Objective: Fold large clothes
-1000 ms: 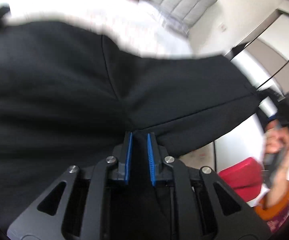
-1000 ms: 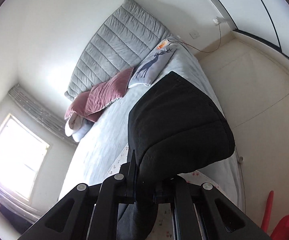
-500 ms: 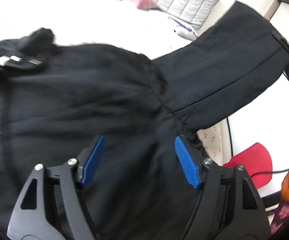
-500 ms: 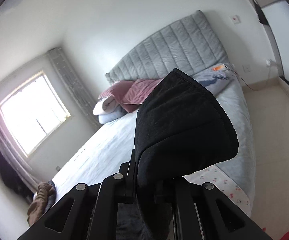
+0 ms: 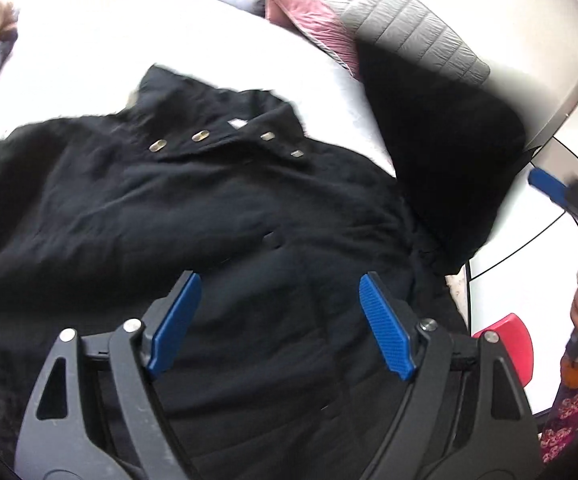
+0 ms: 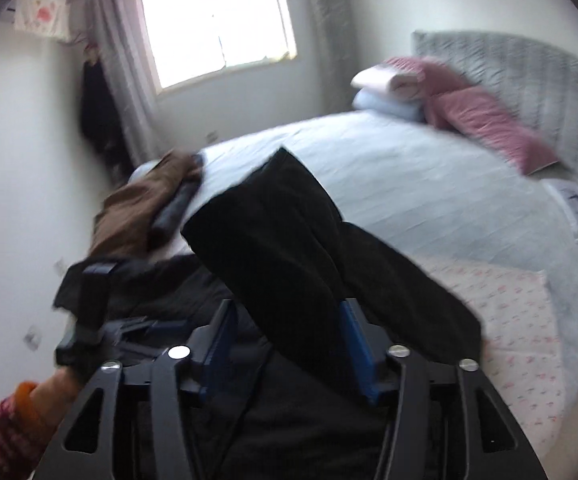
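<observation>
A black coat (image 5: 209, 208) with brass snaps lies spread on the white bed (image 5: 89, 60). My left gripper (image 5: 281, 320) hovers over its lower part. Its jaws are opening, and the blue pads (image 5: 177, 320) stand wide apart off the cloth. One black sleeve (image 6: 273, 232) is lifted and runs between the jaws of my right gripper (image 6: 289, 312). Those jaws are opening too, and a gap shows beside the left pad (image 6: 221, 340). The left wrist view shows that sleeve (image 5: 441, 152) raised at the right, near the right gripper (image 5: 569, 200) held in a hand.
Pink pillows (image 6: 489, 124) and a grey padded headboard (image 6: 529, 76) are at the bed's head. A brown garment pile (image 6: 141, 200) sits on the far corner, below a window (image 6: 217, 20). A red stool (image 5: 509, 344) stands on the floor beside the bed.
Both grippers went from shut on the coat to open. The left one let go and pulled back, showing the collar. The right view swung from the headboard toward the window.
</observation>
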{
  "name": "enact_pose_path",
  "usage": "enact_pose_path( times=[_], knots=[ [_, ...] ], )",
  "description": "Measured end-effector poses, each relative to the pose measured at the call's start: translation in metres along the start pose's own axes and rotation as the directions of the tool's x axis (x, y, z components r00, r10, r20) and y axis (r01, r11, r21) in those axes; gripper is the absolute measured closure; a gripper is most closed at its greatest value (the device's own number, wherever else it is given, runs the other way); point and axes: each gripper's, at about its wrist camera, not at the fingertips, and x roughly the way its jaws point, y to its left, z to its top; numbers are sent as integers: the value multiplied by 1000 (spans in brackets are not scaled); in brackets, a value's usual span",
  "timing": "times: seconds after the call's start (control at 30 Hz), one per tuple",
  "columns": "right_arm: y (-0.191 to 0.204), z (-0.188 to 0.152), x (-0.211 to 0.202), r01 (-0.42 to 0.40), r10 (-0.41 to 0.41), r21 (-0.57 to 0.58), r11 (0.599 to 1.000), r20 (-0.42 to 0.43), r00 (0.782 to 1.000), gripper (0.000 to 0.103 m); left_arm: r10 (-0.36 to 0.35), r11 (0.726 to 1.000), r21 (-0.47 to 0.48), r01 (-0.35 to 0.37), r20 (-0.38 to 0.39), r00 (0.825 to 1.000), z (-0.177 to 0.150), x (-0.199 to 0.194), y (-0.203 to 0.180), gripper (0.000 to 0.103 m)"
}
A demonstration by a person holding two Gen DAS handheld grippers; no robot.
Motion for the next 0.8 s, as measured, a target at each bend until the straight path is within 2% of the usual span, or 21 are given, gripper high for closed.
enact_pose_path(
  times=[0.1,0.13,0.2,0.33,0.43,0.5,0.57,0.6,0.63,0.67,0.73,0.77,0.8],
  knots=[
    [-1,-6,-10,14,-14,-37,999,5,1000,39,20,1000,-23,-20,-10,1000,-8,4,17,21],
    [-10,-7,-14,35,-35,-27,999,13,999,34,22,999,-33,-22,-14,1000,-9,5,23,21],
    [-37,-4,-19,81,-81,19,997,12,997,28,12,999,-50,-13,-25,1000,-10,11,26,21],
    [-96,-14,-11,161,-159,149,976,-27,987,27,5,999,-38,-7,-41,999,1,33,20,21],
    [-130,-33,-3,196,-185,241,951,-69,980,27,26,999,-40,-29,-63,998,18,56,14,21],
    [-151,-46,6,216,-196,290,932,-99,976,27,68,994,-75,-76,-103,992,27,74,17,22],
    [-171,-60,15,231,-203,338,912,-117,972,27,104,987,-112,-118,-128,986,32,90,19,38],
    [-182,-65,18,231,-200,369,900,-119,972,27,103,988,-104,-113,-104,989,34,90,14,68],
    [-195,-69,20,227,-196,406,885,-117,974,27,112,989,-89,-119,-79,991,34,86,9,87],
    [-212,-74,25,214,-185,457,863,-109,977,27,131,989,-72,-132,-16,991,33,74,1,87],
    [-240,-84,35,173,-154,553,815,-82,985,27,151,984,-108,-140,106,983,28,45,-2,89],
    [-254,-88,41,143,-132,600,787,-63,989,27,181,979,-121,-166,124,976,26,39,-1,89],
    [-264,-91,47,110,-108,639,761,-42,993,27,198,975,-122,-185,106,974,24,40,3,89]
  ],
)
